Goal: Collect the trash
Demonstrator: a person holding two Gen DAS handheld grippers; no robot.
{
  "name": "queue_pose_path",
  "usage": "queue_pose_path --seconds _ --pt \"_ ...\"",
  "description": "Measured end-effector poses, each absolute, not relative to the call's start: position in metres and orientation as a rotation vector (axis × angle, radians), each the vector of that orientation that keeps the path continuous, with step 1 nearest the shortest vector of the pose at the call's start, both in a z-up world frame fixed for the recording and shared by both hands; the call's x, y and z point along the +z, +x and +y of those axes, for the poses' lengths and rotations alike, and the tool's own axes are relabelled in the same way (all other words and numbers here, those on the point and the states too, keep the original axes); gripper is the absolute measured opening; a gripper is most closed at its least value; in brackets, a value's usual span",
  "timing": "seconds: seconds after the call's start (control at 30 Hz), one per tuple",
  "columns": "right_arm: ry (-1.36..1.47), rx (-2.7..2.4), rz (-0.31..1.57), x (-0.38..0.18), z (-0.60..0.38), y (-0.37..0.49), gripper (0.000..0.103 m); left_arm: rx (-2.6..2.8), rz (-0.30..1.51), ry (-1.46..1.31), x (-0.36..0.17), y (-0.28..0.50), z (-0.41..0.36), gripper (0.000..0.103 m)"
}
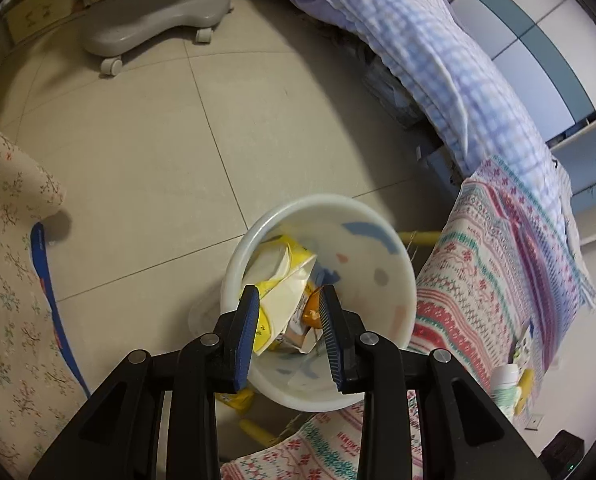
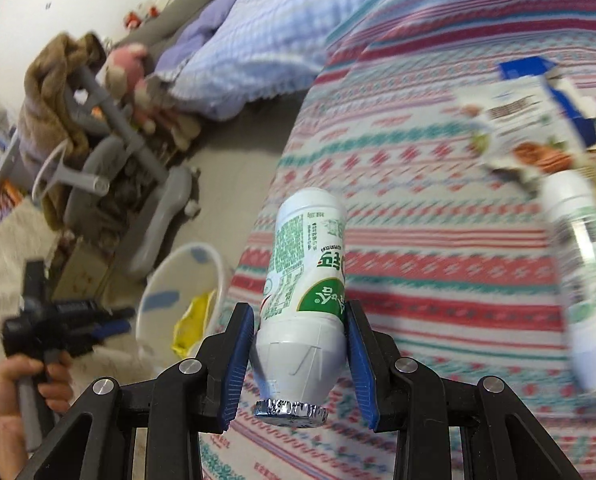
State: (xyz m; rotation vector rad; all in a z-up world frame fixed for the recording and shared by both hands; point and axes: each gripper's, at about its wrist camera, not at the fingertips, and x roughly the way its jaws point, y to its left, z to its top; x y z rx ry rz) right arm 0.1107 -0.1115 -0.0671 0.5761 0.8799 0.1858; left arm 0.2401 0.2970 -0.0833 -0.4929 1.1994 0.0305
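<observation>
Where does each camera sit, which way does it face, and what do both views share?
Left wrist: on the left gripper, looking down into the white bin on the floor; only its own open jaws show.
Right wrist: on the right gripper, looking along the striped bedcover; its jaws clamp a white bottle, and the person's left hand appears.
Shared: the bin, the bedcover, the grey chair base.

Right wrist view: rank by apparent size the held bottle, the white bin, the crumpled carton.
1. Held bottle, though nearness inflates it.
2. White bin, partly hidden.
3. Crumpled carton, blurred; close to the bin, so unsure.
</observation>
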Motion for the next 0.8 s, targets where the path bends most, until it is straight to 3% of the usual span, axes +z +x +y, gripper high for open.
queue_pose_path --seconds 0.6,0.67,0.7,0.8 --pt "0.502 0.349 0.956 -0.091 0.042 0.187 0.041 0.008 1.16 -0.486 -0.07 0.247 0.292 0.033" --pt "0.49 0.333 0.94 -0.091 0.054 0.197 0.046 0.001 1.161 -0.482 -0.07 0.248 0.291 0.033" --pt "0.463 0.327 0.96 -0.095 0.061 0.203 0.057 0.001 1.16 -0.48 -0.07 0.249 0.289 0.033" --pt "0.41 0.324 1.022 -0.111 0.071 0.203 0.059 -0.017 1.155 -0.474 -0.067 0.249 0.284 0.033"
